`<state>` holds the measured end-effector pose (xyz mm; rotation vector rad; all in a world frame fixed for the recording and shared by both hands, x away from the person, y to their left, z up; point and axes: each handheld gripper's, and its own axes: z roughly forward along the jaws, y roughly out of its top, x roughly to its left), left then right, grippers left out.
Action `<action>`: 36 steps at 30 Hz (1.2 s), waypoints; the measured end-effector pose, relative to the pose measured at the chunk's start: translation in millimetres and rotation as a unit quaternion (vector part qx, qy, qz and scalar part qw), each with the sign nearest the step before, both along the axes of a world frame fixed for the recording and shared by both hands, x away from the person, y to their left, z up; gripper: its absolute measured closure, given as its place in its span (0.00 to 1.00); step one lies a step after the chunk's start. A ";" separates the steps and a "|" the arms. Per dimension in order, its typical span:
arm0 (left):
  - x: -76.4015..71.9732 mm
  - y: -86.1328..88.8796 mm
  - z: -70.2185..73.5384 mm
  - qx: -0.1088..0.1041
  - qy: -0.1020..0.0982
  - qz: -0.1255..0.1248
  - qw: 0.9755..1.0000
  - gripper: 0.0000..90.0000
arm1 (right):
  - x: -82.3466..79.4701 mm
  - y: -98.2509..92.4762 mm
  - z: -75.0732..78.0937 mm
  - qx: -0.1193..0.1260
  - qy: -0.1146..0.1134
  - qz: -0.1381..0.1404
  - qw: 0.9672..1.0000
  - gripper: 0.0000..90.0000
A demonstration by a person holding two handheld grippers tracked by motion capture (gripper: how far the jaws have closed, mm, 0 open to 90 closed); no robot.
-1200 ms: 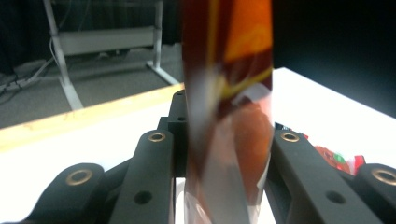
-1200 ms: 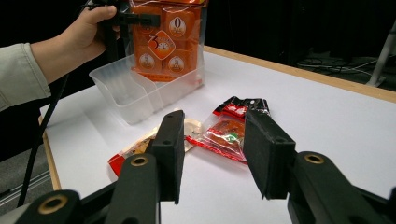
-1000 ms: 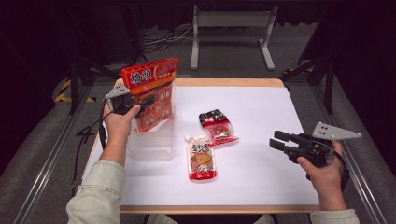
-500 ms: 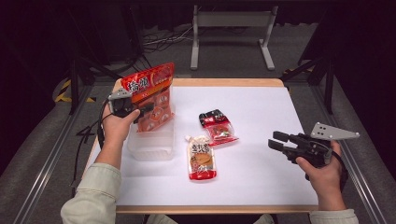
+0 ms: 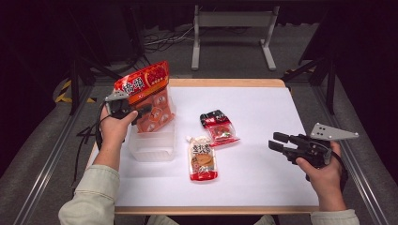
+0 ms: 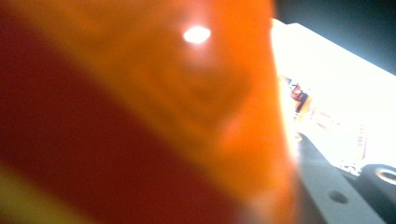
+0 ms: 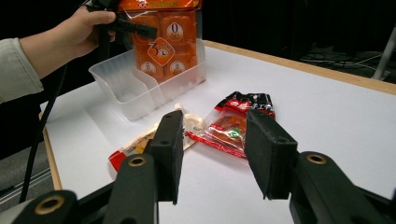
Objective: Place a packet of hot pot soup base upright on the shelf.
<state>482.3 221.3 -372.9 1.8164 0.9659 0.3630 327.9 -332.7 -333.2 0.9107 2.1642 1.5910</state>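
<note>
Our left gripper point(image 5: 141, 111) holds a large orange snack bag point(image 5: 149, 96) upright, its lower end inside the clear plastic bin point(image 5: 152, 146) at the left side of the table point(image 5: 263, 122). The jaws have just been opening a little with the bag between them. In the right gripper view one dark jaw lies across the front of the bag, just below its red top strip; whether the pads press on the bag there we cannot tell. In the left gripper view the bag sits so close to the camera that it is an orange and red blur.

The bin has a divider, and the bag stands in the far compartment as the right gripper view shows it.

Our right gripper point(image 5: 278, 142) hangs over the right side of the table, well apart from the bin. Its jaws stand apart with nothing between them, pointing toward the middle of the table.

Two small packets lie flat on the white table between our hands. A pale pouch with a red bottom edge point(image 5: 202, 159) lies just beside the bin. A red and black packet point(image 5: 218, 127) lies near it, a little farther from us. In the right gripper view the two seem to touch at a corner.
</note>
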 end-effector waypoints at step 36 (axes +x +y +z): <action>-116.8 15.5 12.8 -0.011 -0.072 0.022 0.997 0.05 | 4.4 6.7 -1.9 0.000 -0.017 0.002 1.000 0.59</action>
